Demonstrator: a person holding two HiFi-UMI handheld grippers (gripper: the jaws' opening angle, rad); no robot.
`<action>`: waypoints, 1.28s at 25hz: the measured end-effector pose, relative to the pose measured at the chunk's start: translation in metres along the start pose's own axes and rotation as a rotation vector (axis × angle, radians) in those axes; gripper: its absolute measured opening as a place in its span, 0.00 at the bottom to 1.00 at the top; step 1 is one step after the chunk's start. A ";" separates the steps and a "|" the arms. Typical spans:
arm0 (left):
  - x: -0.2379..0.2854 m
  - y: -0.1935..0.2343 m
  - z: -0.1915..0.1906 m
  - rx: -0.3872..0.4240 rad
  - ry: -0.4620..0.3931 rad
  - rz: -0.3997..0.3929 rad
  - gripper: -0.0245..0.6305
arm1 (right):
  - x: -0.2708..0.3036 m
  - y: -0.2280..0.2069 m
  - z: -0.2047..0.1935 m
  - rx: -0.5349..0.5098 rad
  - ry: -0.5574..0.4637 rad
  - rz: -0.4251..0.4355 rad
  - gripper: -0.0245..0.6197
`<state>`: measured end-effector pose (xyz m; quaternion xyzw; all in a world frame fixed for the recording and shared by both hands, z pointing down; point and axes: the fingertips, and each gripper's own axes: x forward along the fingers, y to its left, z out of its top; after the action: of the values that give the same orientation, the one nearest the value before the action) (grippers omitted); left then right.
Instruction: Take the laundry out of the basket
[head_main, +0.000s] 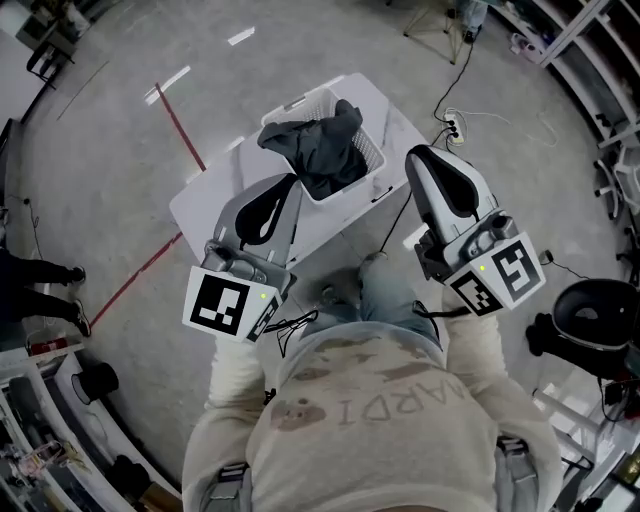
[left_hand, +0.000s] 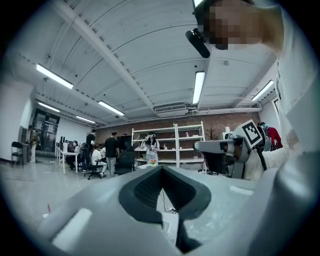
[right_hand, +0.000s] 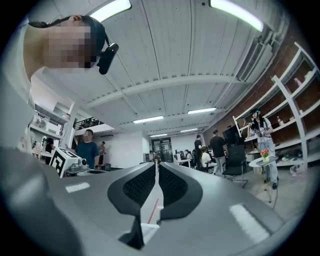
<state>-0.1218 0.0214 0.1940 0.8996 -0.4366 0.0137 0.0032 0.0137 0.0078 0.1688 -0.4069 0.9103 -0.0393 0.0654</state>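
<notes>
A white laundry basket (head_main: 374, 152) stands on a small white table (head_main: 205, 203) in the head view. Dark grey laundry (head_main: 325, 150) is heaped in it and spills over the rim. My left gripper (head_main: 290, 181) is raised just left of the basket, its tip close to the cloth, jaws shut on nothing. To the right of the basket my right gripper (head_main: 422, 154) is held up, also shut and empty. Both gripper views look out across the room, not at the basket: the left gripper (left_hand: 162, 169) and the right gripper (right_hand: 156, 164) each show their pads closed together.
A red tape line (head_main: 180, 125) crosses the concrete floor. Cables and a power strip (head_main: 452, 128) lie behind the table. A black stool (head_main: 596, 316) stands at the right. A person's feet (head_main: 52, 276) show at left. White shelves (left_hand: 167, 145) and several people fill the room.
</notes>
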 end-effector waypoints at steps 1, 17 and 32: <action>0.006 0.005 -0.002 -0.012 0.000 -0.005 0.04 | 0.004 -0.005 0.000 -0.004 0.002 -0.009 0.11; 0.139 0.093 -0.083 -0.157 0.097 0.101 0.24 | 0.138 -0.109 -0.008 0.025 0.011 0.120 0.11; 0.263 0.151 -0.237 -0.248 0.386 0.220 0.42 | 0.251 -0.183 -0.042 0.048 0.124 0.349 0.11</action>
<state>-0.0830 -0.2739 0.4375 0.8202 -0.5213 0.1316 0.1953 -0.0237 -0.3008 0.2117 -0.2379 0.9682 -0.0739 0.0248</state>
